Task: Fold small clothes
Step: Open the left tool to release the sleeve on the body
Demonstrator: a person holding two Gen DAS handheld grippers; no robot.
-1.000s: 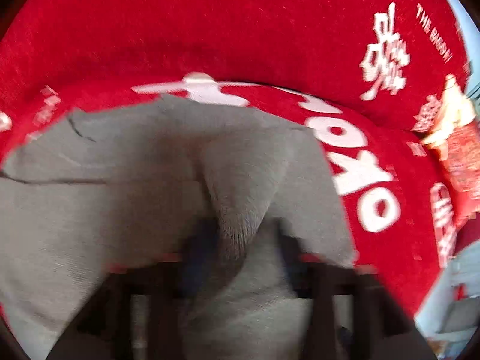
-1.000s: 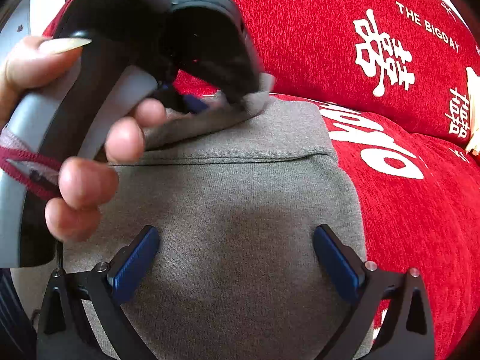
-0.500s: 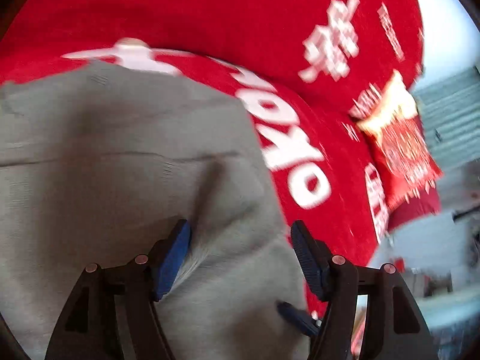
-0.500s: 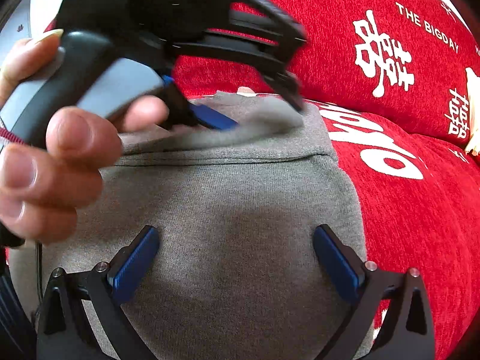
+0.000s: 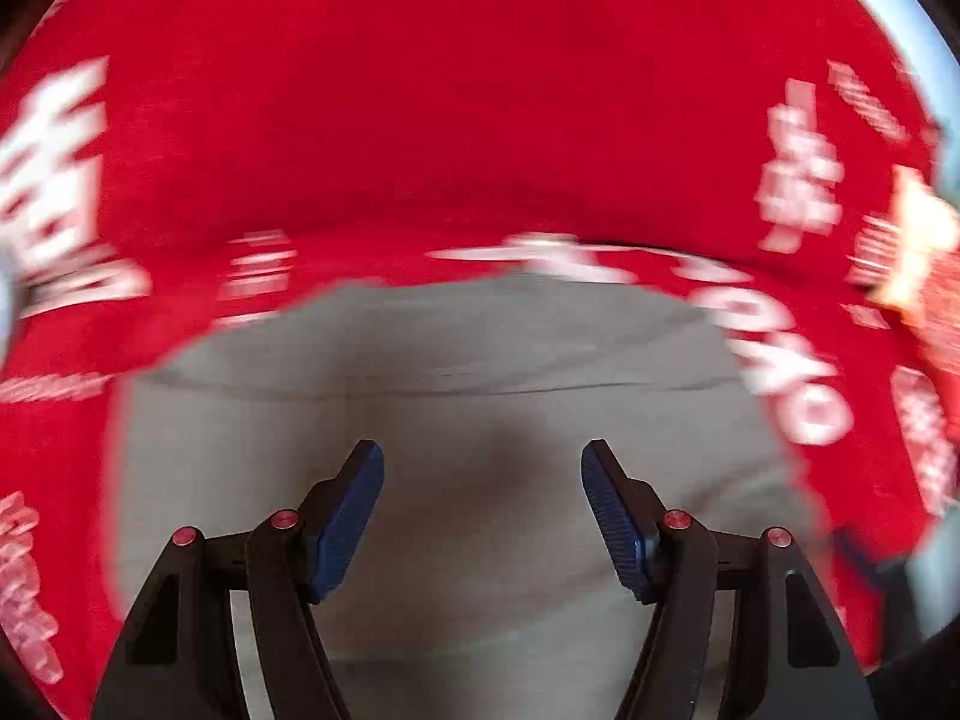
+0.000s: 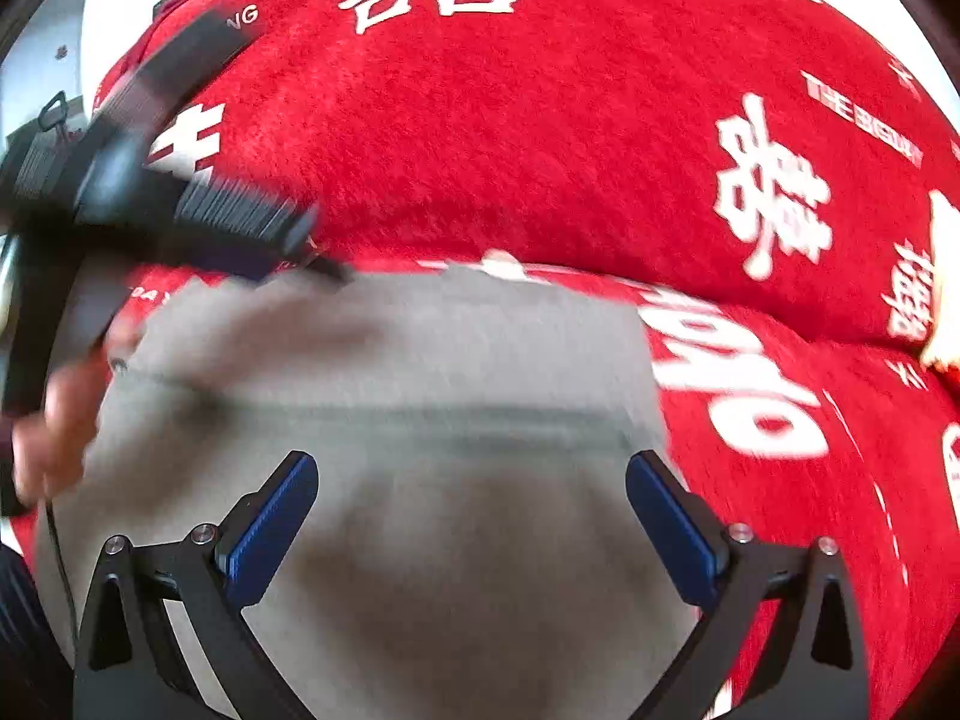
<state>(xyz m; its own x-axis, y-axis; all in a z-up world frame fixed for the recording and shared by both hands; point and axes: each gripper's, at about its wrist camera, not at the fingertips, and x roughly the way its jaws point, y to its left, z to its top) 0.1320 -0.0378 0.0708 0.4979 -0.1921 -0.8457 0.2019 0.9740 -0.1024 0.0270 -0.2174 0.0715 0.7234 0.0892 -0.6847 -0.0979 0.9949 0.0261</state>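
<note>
My left tongs (image 5: 483,510) stand open with nothing between the pads, above the gray garment (image 5: 480,360), which lies flat on the red cover (image 5: 480,120) and stretches off toward twelve o'clock. My right tongs (image 6: 471,525) gape empty too, over the same cloth; my left hand (image 6: 54,414) shows at nine o'clock.

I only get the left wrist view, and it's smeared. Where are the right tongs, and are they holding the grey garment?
Observer: The right tongs hang open over the grey garment, nothing pinched between them.
Operator: How do my left tongs look from that side?
Observer: The left tongs are open at the garment's far left corner; blur hides whether they touch the cloth.
Operator: Anything else there?
Observer: A hand gripping that tool's handle at the left edge.
</note>
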